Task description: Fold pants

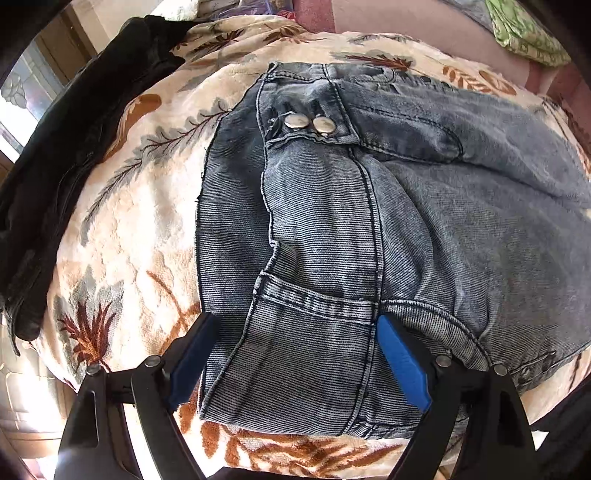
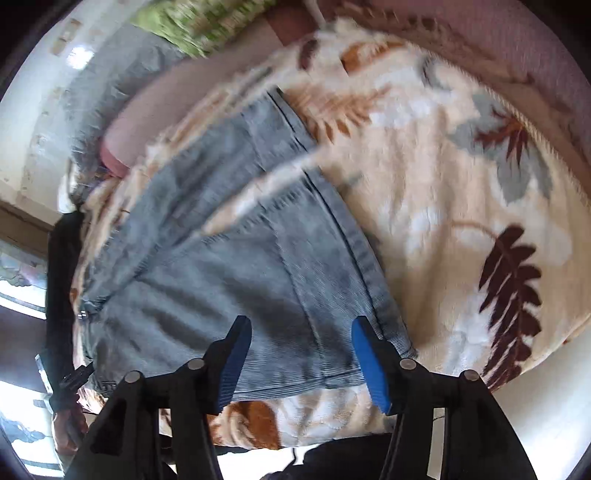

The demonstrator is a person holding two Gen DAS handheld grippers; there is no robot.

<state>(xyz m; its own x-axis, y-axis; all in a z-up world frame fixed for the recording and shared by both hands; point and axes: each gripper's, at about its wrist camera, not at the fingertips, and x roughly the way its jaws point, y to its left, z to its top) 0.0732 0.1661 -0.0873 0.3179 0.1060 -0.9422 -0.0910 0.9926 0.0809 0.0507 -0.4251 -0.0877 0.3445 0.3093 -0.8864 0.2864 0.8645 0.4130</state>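
Grey-blue jeans (image 1: 332,229) lie folded on a cream blanket with a leaf print (image 1: 140,229), two metal buttons (image 1: 306,123) showing at the waistband. My left gripper (image 1: 297,321) hovers over the near end of the jeans with jaws wide. A folded denim edge lies between its blue pads (image 1: 402,362), and neither pad presses on it. In the blurred right wrist view, the right gripper (image 2: 301,321) stands open above the near corner of the jeans (image 2: 221,266), its pads (image 2: 369,365) clear of the cloth.
A black garment (image 1: 55,166) lies along the blanket's left side. Green patterned cloth (image 1: 524,33) rests on a pink surface (image 1: 406,18) behind. A hand in a dark sleeve (image 2: 64,424) shows at the left edge of the right wrist view. The blanket (image 2: 461,206) extends to the right.
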